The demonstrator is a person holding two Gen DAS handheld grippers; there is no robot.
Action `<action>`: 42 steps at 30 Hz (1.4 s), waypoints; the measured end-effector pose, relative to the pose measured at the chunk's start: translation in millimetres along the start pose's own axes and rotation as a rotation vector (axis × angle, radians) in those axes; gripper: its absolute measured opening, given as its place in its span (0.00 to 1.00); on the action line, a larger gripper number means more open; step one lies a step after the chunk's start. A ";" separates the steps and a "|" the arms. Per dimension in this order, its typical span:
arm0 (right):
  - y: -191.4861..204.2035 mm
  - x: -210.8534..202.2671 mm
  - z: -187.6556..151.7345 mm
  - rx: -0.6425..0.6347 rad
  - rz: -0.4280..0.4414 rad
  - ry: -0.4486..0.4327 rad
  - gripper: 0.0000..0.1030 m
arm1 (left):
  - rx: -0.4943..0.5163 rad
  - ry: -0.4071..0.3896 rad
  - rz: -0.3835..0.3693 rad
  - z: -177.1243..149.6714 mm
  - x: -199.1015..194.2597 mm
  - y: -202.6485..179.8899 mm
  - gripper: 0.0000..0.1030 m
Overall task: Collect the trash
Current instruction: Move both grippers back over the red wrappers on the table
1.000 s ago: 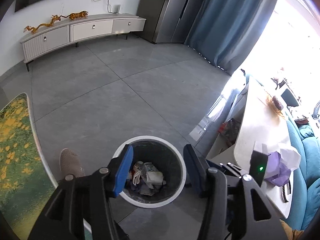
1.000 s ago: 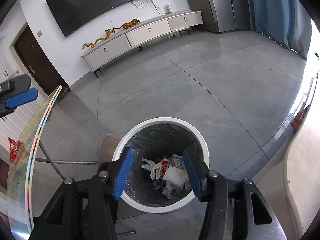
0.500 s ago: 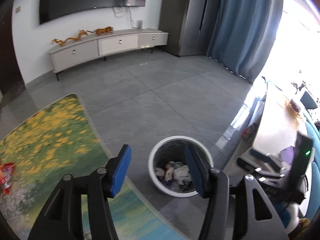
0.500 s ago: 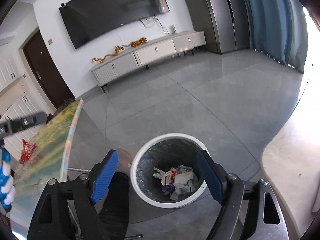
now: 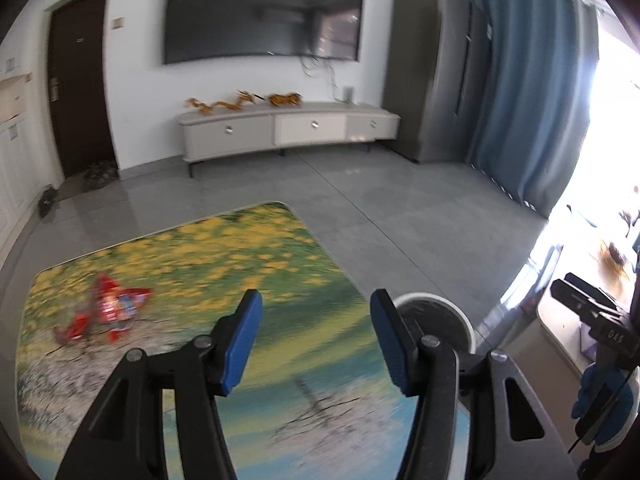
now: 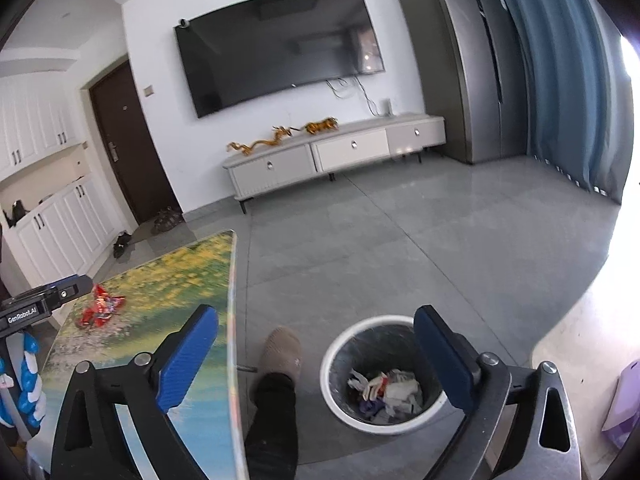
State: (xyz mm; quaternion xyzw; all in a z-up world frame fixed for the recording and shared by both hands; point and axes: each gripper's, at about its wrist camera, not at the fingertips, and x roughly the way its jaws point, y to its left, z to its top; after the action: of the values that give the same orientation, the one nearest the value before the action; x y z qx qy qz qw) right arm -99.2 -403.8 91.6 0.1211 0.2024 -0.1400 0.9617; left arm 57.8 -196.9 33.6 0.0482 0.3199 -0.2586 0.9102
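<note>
Nearest to the cameras, both claws are seen released, with nothing between their blue pads. The left claw [image 5: 316, 336] is held over the near part of the counter [image 5: 280, 272], whose top is printed with yellow flowers and water. The right claw [image 6: 316, 356] is spread wide above the floor [image 6: 420, 248], its left pad over the counter edge and its right pad over the rim of the bin [image 6: 340, 392].

Beside the counter, on the floor, the white-rimmed bin is placed, lined with a dark bag; crumpled paper and wrappers [image 6: 386, 394] are lying at its bottom. Between bin and counter a leg in dark cloth with a beige slipper [image 6: 280, 350] is seen.

Farther on the counter, toward its left side, a red wrapper [image 5: 108, 308] is lying, well apart from both claws and from the bin. It is blurred in the left view, and sharper in the right view [image 6: 100, 310].

Beyond the counter the grey tiled floor is stretched to a low white cabinet [image 6: 336, 156] with golden figures on top. Above it a large dark TV [image 6: 280, 48] is fixed on the wall. To the left a dark door [image 6: 128, 144] is seen, and to the right a blue curtain [image 6: 568, 80].
</note>
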 end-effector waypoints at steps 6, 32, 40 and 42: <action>40.3 -7.9 12.0 -0.060 0.016 -0.024 1.00 | -0.094 -0.070 0.086 -14.1 -46.2 55.7 0.53; 164.1 8.1 25.3 -0.203 0.077 -0.035 1.00 | -0.358 -0.128 0.303 -83.8 -124.1 230.1 0.65; 201.9 26.4 25.6 -0.276 0.121 0.026 1.00 | -0.405 -0.092 0.307 -107.6 -119.5 269.0 0.65; 211.7 35.0 25.3 -0.294 0.140 0.053 1.00 | -0.381 -0.073 0.293 -109.5 -112.8 273.3 0.65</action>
State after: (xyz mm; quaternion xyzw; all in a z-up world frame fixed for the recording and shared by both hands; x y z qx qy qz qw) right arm 7.9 -221.6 136.6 -0.0033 0.2371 -0.0385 0.9707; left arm 59.2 116.0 -5.7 -0.0877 0.3192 -0.0602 0.9417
